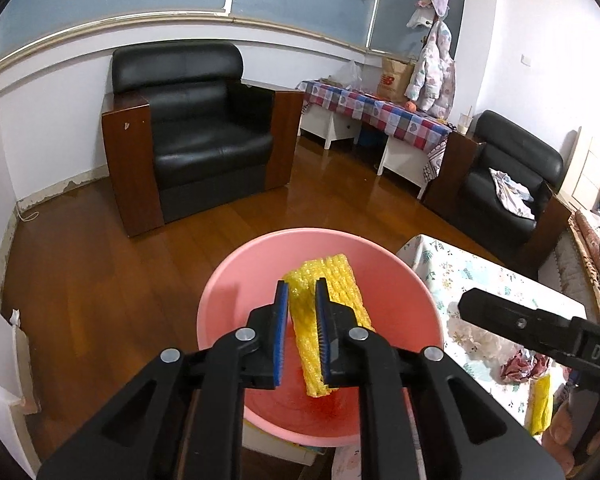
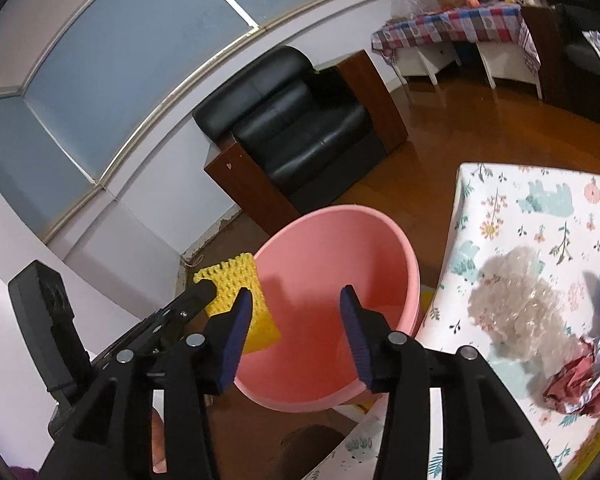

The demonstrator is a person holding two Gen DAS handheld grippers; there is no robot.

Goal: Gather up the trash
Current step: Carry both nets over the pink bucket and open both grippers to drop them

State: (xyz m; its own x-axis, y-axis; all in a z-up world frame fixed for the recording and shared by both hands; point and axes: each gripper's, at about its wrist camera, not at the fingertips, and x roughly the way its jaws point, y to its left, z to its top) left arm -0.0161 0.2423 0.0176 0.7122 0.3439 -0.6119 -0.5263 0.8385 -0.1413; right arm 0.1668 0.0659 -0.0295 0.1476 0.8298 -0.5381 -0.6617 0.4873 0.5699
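Note:
A pink basin [image 1: 220, 280] stands on the floor beside a table with a floral cloth [image 1: 440, 264]. My left gripper [image 1: 302, 288] hangs over the basin, its blue pads shut on a yellow foam net [image 1: 340, 280] that sticks out forward and to the right. In the right wrist view the same net [image 2: 240, 280] sits above the basin's left rim [image 2: 300, 216]. My right gripper [image 2: 296, 296] is open over the basin with nothing between its fingers. On the cloth lie a crumpled clear plastic sheet [image 2: 516, 304], a red and silver wrapper [image 2: 584, 380] and another yellow foam piece [image 1: 540, 404].
A black armchair with wooden sides [image 1: 192, 136] stands against the far wall, with wooden floor [image 1: 100, 260] between it and the basin. A second black armchair [image 1: 508, 184] and a low table with a plaid cloth [image 1: 380, 108] are at the right.

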